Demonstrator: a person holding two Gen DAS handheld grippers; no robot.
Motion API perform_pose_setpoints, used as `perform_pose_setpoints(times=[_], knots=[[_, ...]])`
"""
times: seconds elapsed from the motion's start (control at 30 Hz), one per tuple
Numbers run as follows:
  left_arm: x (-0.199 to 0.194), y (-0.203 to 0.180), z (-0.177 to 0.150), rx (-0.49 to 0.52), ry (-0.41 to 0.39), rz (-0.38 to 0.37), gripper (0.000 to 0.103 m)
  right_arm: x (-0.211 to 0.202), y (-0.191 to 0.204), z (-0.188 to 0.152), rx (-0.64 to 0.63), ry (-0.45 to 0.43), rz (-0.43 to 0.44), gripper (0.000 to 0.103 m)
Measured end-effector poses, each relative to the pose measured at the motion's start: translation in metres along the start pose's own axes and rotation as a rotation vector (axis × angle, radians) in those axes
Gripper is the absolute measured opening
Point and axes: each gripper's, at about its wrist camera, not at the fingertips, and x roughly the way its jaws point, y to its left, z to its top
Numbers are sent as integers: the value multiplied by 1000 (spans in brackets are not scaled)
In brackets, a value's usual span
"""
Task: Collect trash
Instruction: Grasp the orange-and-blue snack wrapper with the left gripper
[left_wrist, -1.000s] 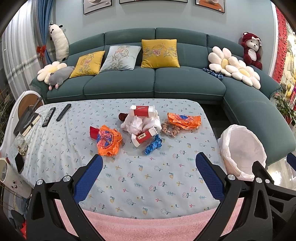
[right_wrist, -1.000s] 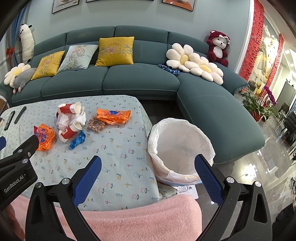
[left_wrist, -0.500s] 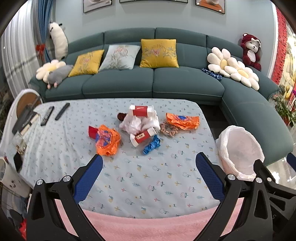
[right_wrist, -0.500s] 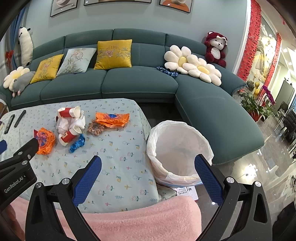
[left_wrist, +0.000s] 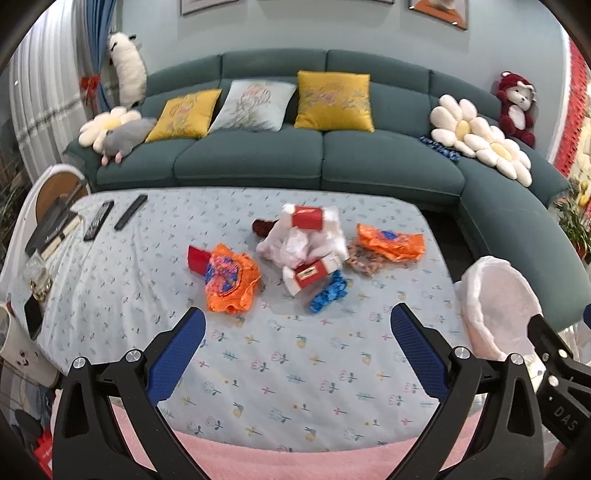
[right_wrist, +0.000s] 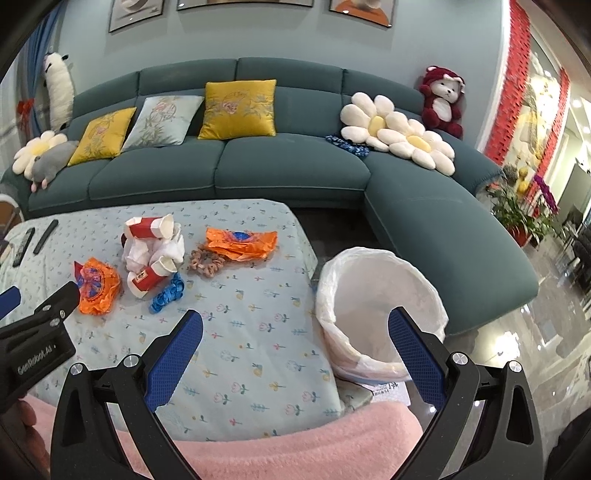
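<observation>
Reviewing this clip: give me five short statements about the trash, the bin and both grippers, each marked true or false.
1. The left gripper holds a wrapper. False: its jaws are open and empty.
2. The lined trash bin stands off the table's right edge. True.
3. A blue wrapper lies in front of the nearer red paper cup. True.
4. The bin already holds trash. False: none shows inside.
5. The right gripper is open. True.

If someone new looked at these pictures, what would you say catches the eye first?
Probably the heap of trash mid-table: crumpled orange snack wrappers, red-and-white paper cups and white tissues. Next, the white-lined waste bin off the table's right edge, and the teal sofa with yellow cushions behind.
</observation>
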Motion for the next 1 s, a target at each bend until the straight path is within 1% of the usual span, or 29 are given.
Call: perform_pose_setpoints(times=[0.17,0.3,0.4,0.5,0.53,0.6,0.63,0.73,0.83,0.93,0.97,1.0], knots=[[28,26,6,-12,19,20,96,13,19,5,-4,12,38,96],[51,47,13,-49,34,25,96,29,36,11,-8,22,58,96],[73,64,18,-53,63,14,96,43,49,18,6,41,82,96],[94,80,22,-52,73,11,96,58,63,26,15,53,101,96],[103,85,22,-56,87,13,96,63,67,28,12,57,99,96],[119,95,22,-72,124,-16,95,73,77,31,7,64,100,96],[131,102,23,-84,150,-13,95,78,82,32,6,68,101,96],[154,113,23,-95,189,-7,95,95,95,35,7,87,107,96],[173,118,23,-94,230,-31,95,111,107,38,4,110,106,96],[187,122,21,-112,250,-48,94,123,121,40,-15,117,111,96],[192,125,19,-124,258,-53,91,125,123,40,-22,117,112,96],[196,126,19,-134,263,-60,85,127,127,41,-30,118,116,96]])
